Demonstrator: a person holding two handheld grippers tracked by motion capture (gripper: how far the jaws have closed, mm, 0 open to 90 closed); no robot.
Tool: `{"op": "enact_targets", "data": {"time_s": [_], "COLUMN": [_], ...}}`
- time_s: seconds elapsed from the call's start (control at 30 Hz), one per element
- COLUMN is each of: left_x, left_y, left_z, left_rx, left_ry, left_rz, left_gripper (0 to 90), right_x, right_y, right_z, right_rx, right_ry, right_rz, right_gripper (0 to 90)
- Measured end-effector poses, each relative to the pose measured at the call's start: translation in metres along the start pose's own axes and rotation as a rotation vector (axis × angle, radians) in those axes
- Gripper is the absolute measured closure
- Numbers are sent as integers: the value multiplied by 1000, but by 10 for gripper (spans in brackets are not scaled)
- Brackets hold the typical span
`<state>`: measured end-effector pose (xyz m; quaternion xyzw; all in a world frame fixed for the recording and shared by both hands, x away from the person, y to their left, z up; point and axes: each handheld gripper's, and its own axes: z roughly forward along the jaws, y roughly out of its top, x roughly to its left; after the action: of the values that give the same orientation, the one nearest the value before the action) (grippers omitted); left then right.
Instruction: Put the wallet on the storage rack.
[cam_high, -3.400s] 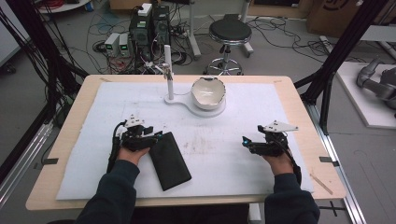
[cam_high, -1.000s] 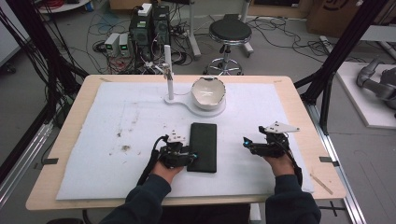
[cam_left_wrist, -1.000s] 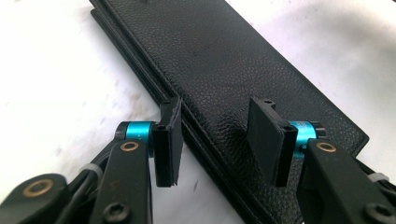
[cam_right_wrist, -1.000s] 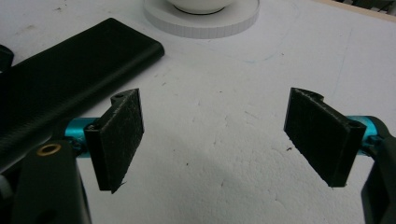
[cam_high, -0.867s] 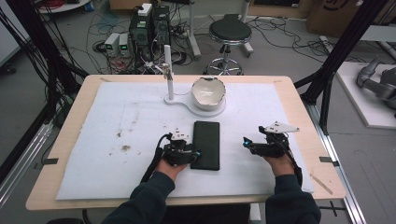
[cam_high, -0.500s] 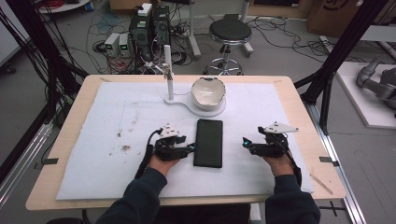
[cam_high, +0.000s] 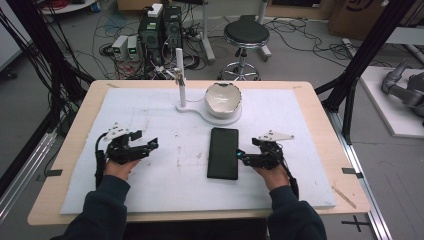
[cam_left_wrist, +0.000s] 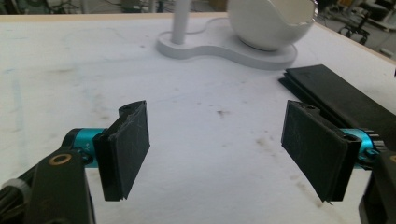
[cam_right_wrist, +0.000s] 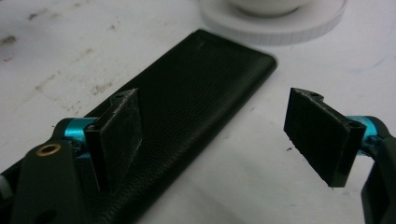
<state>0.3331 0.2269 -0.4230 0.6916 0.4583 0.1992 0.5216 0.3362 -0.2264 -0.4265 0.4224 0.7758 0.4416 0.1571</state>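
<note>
wooden table (cam_high: 320, 107), white mat (cam_high: 280, 115) covering it

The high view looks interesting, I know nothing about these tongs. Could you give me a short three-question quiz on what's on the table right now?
1. True or false: the left tongs are clamped on the black case.
2. Which tongs are closest to the black case?
A. left tongs
B. right tongs
C. both equally far
3. Fill in: the white bowl sits on a white ____ that also carries an upright post.

Key:
1. False; they are open over bare white mat, well apart from the case.
2. B; their open jaws sit at the case's right edge.
3. base.
</note>
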Motion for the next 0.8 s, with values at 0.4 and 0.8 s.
{"op": "enact_targets", "data": {"time_s": [0.4,0.8], "left_x": [14,13], "left_y": [-6,-4], "left_z": [-11,-8], "left_rx": [-16,-12], "left_ry": [10,2], "left_rz": [-30,-29], "left_gripper": [271,292], "right_x": [30,15], "right_y": [-7,-11], "right_z": [42,36], "right_rx": [136,98], "right_ry": [-6,62], "right_rz": [78,207], "right_gripper": [195,523]}}
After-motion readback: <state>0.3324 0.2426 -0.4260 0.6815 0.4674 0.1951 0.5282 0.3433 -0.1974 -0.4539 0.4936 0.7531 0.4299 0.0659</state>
